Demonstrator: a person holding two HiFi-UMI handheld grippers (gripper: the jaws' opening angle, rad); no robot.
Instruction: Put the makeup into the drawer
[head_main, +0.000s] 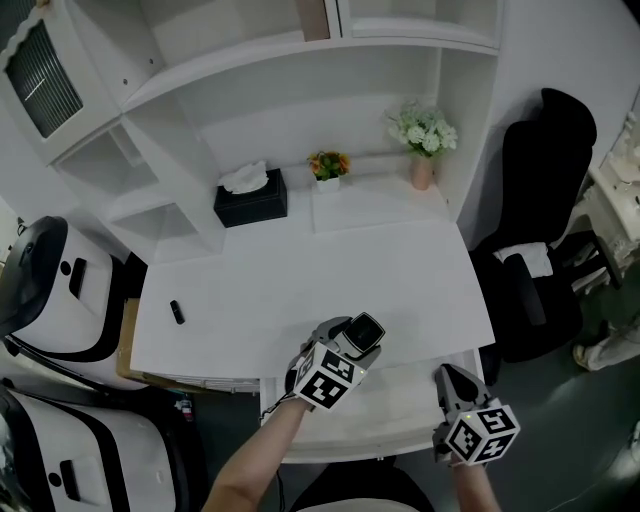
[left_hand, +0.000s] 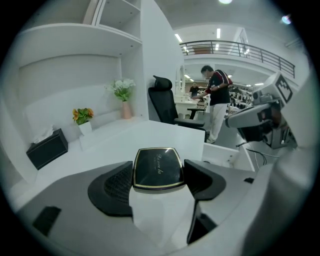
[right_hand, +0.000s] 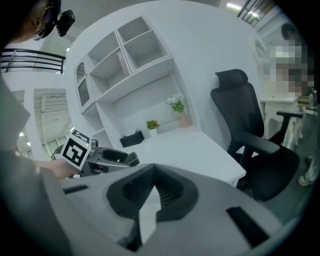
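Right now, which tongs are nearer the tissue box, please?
Left: the left tongs are over the desk's front edge, the right tongs farther from the tissue box, over the drawer.

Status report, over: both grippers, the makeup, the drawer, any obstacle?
Left gripper shut on black compact, at desk's front edge by open drawer. Right gripper shut, empty. Nothing seen blocking the drawer; small black item lies on desk.
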